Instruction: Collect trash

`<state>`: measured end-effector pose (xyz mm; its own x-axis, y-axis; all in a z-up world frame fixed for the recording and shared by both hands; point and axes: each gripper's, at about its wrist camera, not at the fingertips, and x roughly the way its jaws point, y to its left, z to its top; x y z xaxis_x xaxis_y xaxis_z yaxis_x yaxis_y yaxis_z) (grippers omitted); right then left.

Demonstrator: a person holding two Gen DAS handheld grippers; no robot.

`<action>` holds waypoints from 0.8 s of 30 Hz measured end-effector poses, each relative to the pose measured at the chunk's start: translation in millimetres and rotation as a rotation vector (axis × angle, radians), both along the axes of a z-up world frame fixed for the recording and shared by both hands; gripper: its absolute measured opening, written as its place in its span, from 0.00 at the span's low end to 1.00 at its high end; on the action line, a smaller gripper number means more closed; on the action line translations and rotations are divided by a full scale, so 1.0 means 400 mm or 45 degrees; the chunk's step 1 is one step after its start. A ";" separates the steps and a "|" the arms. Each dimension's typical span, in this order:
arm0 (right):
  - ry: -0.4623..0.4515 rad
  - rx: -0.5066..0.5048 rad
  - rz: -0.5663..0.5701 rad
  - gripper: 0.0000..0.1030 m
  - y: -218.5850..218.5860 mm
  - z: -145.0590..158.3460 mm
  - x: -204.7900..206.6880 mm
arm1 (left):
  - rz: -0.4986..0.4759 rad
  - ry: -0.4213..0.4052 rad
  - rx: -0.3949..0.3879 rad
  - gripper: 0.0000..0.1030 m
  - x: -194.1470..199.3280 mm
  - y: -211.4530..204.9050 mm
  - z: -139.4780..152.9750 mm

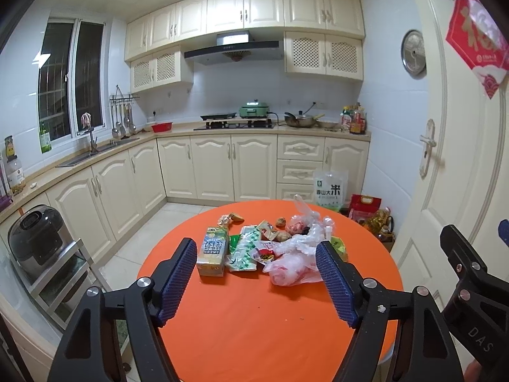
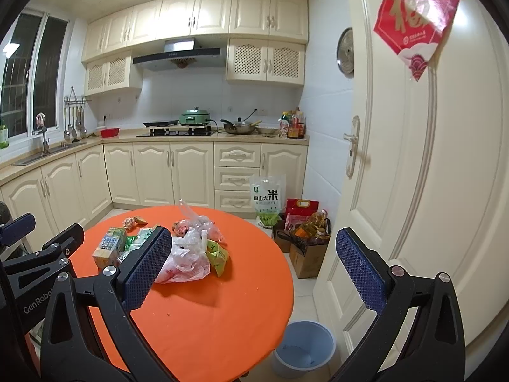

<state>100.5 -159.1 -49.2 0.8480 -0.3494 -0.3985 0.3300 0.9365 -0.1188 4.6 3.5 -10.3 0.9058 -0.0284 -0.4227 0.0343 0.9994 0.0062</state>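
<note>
A heap of trash lies on the round orange table (image 1: 254, 318). It holds a drink carton (image 1: 211, 251), a green-white wrapper (image 1: 243, 251), a crumpled plastic bag (image 1: 292, 264) with something pink inside, and small food scraps behind them. My left gripper (image 1: 254, 243) hovers just short of the heap, open, its pads apart from every item. My right gripper (image 2: 253, 233) is open and holds nothing; it sits to the right of the heap, over the table's edge. From this side I see the carton (image 2: 109, 246), the bag (image 2: 184, 261) and a yellow-green wrapper (image 2: 218, 253).
A light blue bin (image 2: 305, 347) stands on the floor at the table's near right. Behind the table are a rice bag (image 2: 267, 197) and cardboard boxes (image 2: 307, 254) with oil bottles. A cream door (image 2: 413, 159) is at the right, and a rice cooker (image 1: 35, 238) on a rack at the left.
</note>
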 end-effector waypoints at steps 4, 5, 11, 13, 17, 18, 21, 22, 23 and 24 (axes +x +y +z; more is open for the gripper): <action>0.006 -0.001 0.003 1.00 -0.002 -0.002 0.002 | 0.007 -0.017 -0.003 0.71 -0.009 0.001 0.003; 0.006 -0.003 0.002 1.00 -0.001 -0.002 0.001 | 0.012 -0.022 -0.002 0.72 -0.010 0.001 0.005; 0.007 -0.003 0.002 1.00 -0.002 0.000 0.001 | 0.023 -0.027 0.008 0.74 -0.015 -0.001 0.005; 0.011 -0.004 0.003 1.00 -0.001 0.001 0.001 | 0.022 -0.024 0.008 0.74 -0.015 -0.001 0.005; 0.018 -0.007 0.006 1.00 -0.003 0.003 0.002 | 0.022 -0.025 0.016 0.74 -0.013 -0.001 0.007; 0.018 -0.009 0.008 1.00 -0.002 0.003 0.001 | 0.020 -0.025 0.017 0.74 -0.013 -0.001 0.009; 0.019 -0.015 0.015 1.00 0.002 0.005 -0.001 | 0.022 -0.027 0.018 0.74 -0.013 0.000 0.011; 0.020 -0.016 0.016 1.00 0.002 0.006 0.000 | 0.026 -0.031 0.018 0.74 -0.013 0.001 0.012; 0.021 -0.016 0.016 1.00 0.002 0.007 0.000 | 0.032 -0.036 0.019 0.74 -0.015 0.001 0.012; 0.022 -0.015 0.018 1.00 0.003 0.007 0.000 | 0.033 -0.039 0.020 0.75 -0.015 0.001 0.013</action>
<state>100.6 -157.9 -46.6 0.8459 -0.3423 -0.4089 0.3147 0.9395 -0.1354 -1.5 4.0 -5.1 0.9187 0.0018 -0.3950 0.0076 0.9997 0.0222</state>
